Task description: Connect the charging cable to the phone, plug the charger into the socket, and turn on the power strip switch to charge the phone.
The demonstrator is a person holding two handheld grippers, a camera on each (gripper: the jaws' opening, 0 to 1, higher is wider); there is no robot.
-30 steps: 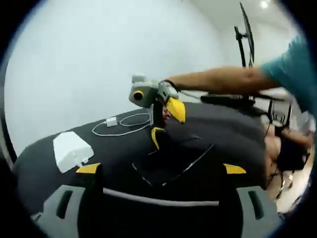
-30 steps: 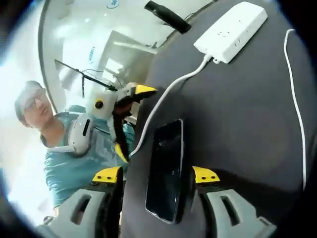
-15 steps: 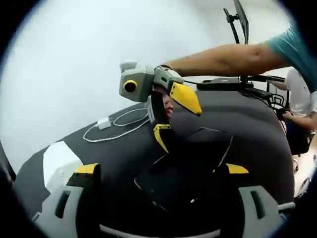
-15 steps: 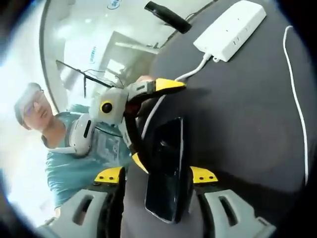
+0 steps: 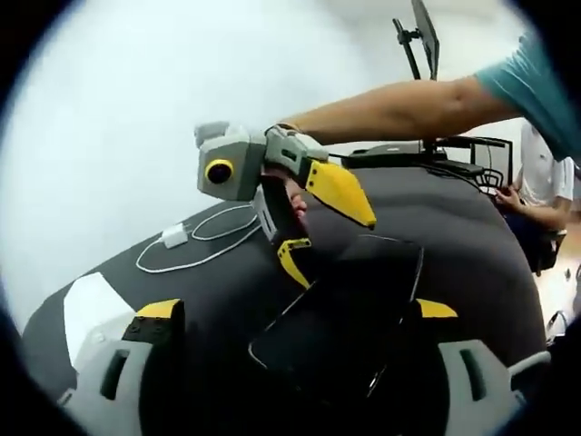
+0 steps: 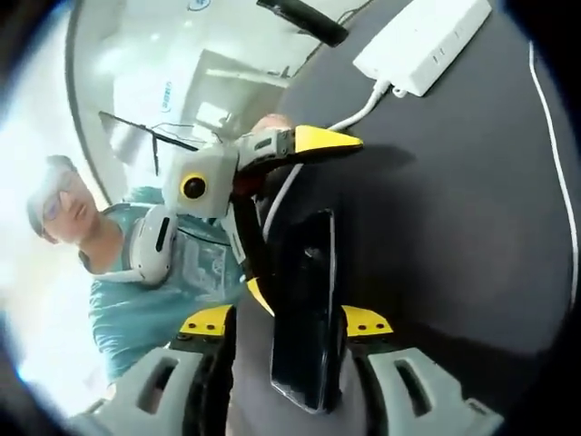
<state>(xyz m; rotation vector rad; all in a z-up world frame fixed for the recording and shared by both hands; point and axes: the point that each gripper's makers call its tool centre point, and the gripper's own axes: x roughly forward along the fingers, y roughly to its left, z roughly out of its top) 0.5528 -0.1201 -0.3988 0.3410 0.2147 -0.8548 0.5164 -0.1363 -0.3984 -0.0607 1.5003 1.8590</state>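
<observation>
Now the phone (image 6: 307, 309) is lifted clear of the dark tabletop (image 6: 472, 200) and is clenched by its edges between the jaws of the right tongs (image 6: 287, 320), with its dark screen seen nearly edge-on in the right gripper view. Compared with a second ago, the left tongs (image 6: 289, 222) have been brought in from the side until their spread jaws bracket the upper end of the phone; in the left gripper view the phone (image 5: 340, 331) has grown larger and now lies between the released jaws of the left tongs (image 5: 300, 311), while the right tongs (image 5: 313, 222) reach in above it. This is judged to be a handover or a two-handed steadying of the phone, made ahead of fitting the cable.

The charging cable (image 5: 195, 245) and its charger (image 5: 172, 237) lie untouched on the tabletop, well apart from the phone, and the power strip (image 6: 422, 45) is cut off at the frame edge. Whether the left jaws already touch the phone cannot be told. The phone's charging port is not made out, and the strip's switch is too small to see.
</observation>
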